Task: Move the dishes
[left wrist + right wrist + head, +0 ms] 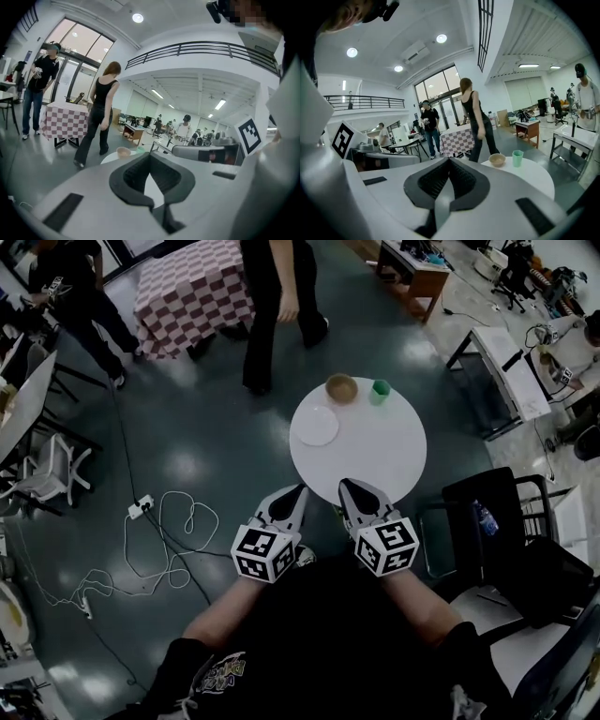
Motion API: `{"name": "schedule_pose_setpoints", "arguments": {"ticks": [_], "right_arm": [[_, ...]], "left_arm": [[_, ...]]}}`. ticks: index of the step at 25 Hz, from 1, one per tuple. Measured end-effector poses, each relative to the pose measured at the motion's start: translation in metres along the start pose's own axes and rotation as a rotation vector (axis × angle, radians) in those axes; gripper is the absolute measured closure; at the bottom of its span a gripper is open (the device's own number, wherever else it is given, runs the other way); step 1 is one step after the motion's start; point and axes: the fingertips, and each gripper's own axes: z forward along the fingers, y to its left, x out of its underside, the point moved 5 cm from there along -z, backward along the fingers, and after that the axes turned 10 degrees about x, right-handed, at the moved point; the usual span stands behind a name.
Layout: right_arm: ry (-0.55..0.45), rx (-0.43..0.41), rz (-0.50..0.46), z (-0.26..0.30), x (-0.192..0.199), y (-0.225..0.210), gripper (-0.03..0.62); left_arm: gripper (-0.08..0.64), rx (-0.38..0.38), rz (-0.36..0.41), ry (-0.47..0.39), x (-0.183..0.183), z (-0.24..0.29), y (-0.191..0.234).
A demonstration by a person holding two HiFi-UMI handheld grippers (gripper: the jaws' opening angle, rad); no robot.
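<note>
White round table (pixel 375 465), dishes along its far side, both grippers empty at the near edge.
Left gripper (pixel 298 493) hangs just off the table's near rim, jaws pressed together on nothing, tips aimed up the picture toward the dishes; I judge it is held back because no dish has been picked out yet. Across the table, well apart from the tips, are a plate (pixel 317 426) lying flat on the left, a wooden bowl (pixel 341 388) at the far rim and a green cup (pixel 380 391) just beside it, each upright with its mouth up. Being round, none has a long axis or a facing, so any side can be approached. Right gripper (pixel 347 486) sits just over the near rim, likewise closed and empty, roughly parallel to the left one.
</note>
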Motion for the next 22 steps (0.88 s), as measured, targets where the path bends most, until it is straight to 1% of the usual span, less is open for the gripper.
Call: {"name": "schedule_pose_setpoints", "arguments": {"ticks": [5,12,22], "right_arm": [[0.003,0.008,-0.002,-0.003,0.001,-0.003,0.571],[0.015,0.015,-0.004,-0.001,0.004,-0.006,0.571],[0.021,0.042,0.008,-0.001,0.005,-0.017,0.571]], "left_arm": [[0.555,0.05,0.021,0.01,0.001,0.004,-0.01],[0.555,0.053,0.013,0.013,0.005,0.008,-0.008],[0.555,0.078,0.023,0.031,0.004,0.017,-0.009]]}}
